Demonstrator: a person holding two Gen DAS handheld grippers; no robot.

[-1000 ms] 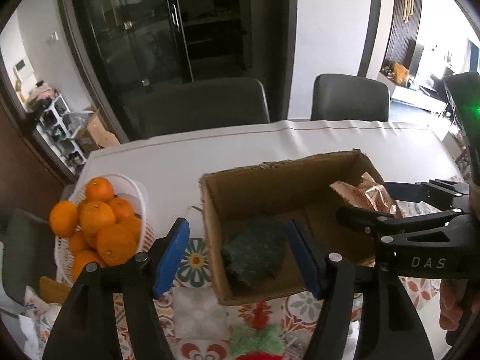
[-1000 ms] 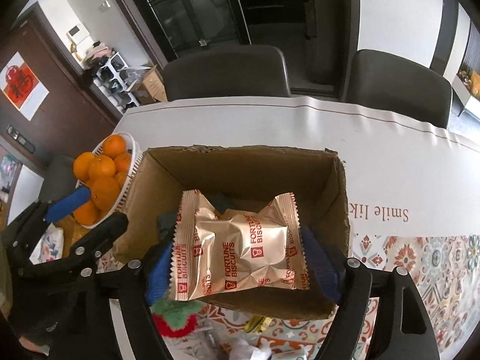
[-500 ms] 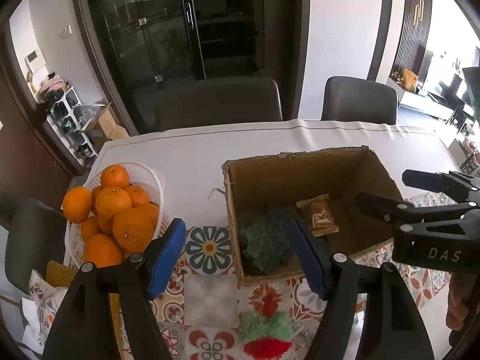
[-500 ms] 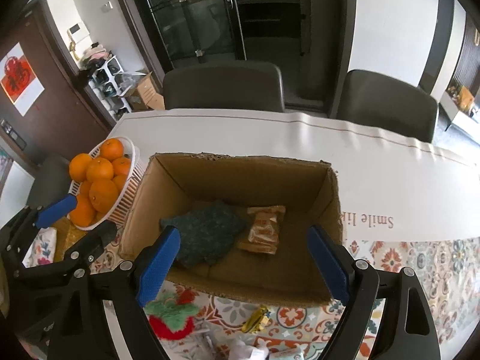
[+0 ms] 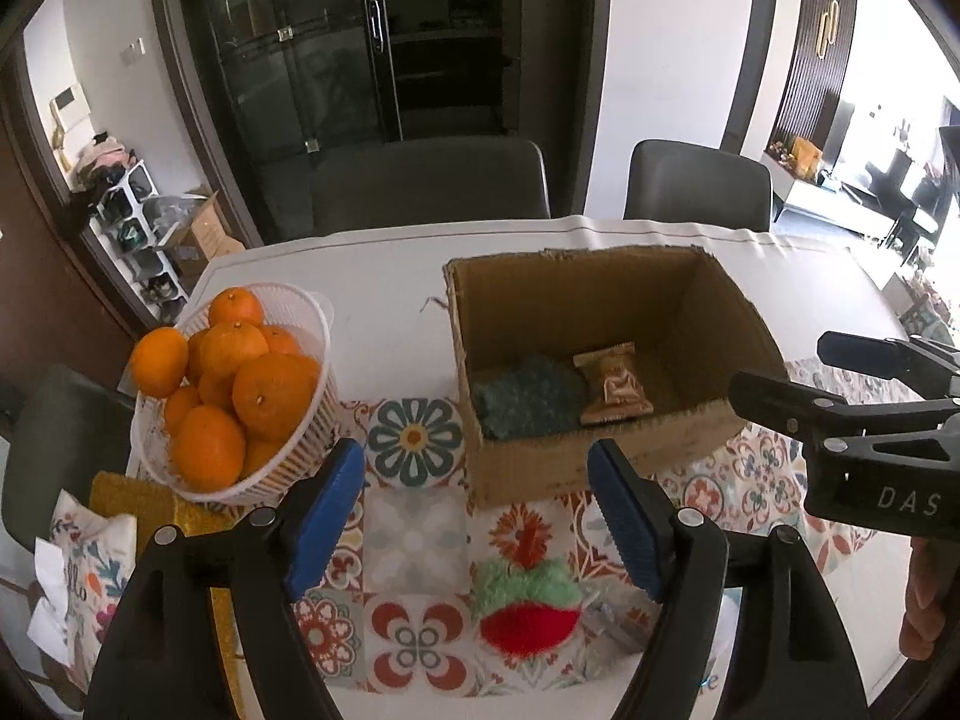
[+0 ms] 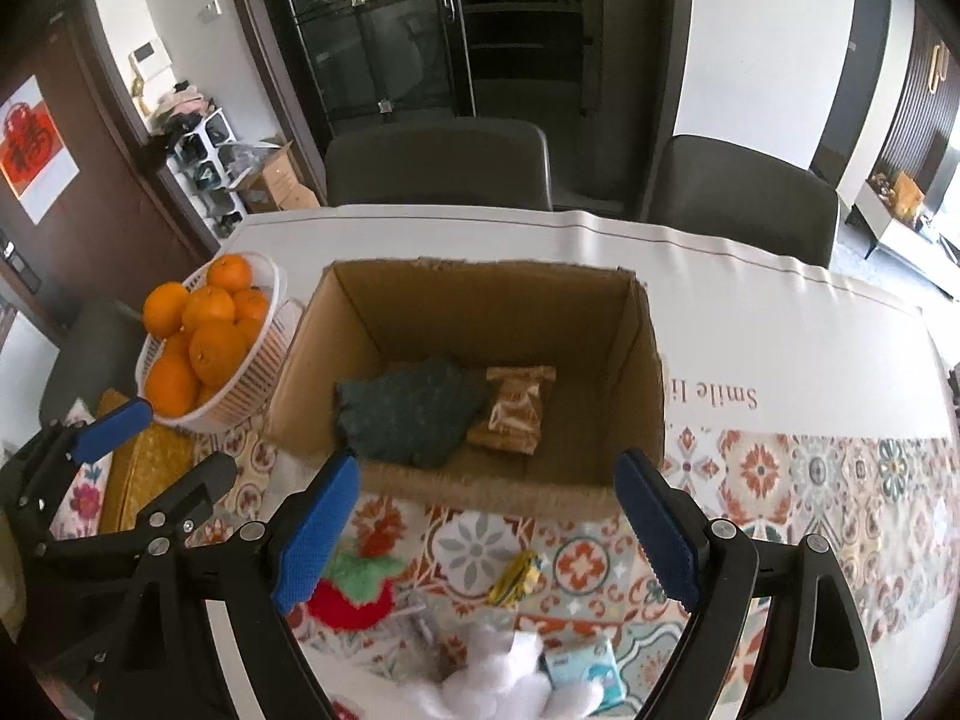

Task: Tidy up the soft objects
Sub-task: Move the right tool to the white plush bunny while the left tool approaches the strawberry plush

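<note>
An open cardboard box (image 5: 600,462) (image 6: 480,489) stands on the patterned tablecloth. Inside lie a dark green cloth (image 5: 528,399) (image 6: 408,414) and, to its right, a gold biscuit packet (image 5: 615,384) (image 6: 513,408). A red and green plush strawberry (image 5: 528,606) (image 6: 351,588) lies on the cloth in front of the box. My left gripper (image 5: 477,456) hovers over the strawberry and the box's front wall; its jaws are opening with nothing between them. My right gripper (image 6: 486,468) stands open and empty before the box.
A white basket (image 5: 300,450) (image 6: 252,384) of oranges sits left of the box. Near the front edge lie a white fluffy thing (image 6: 504,672), a yellow wrapper (image 6: 513,570) and a blue packet (image 6: 585,669). Two dark chairs stand behind the table.
The right gripper let go of the biscuit packet, which now lies in the box beside the green cloth. Both grippers drew back from the box toward the table's front.
</note>
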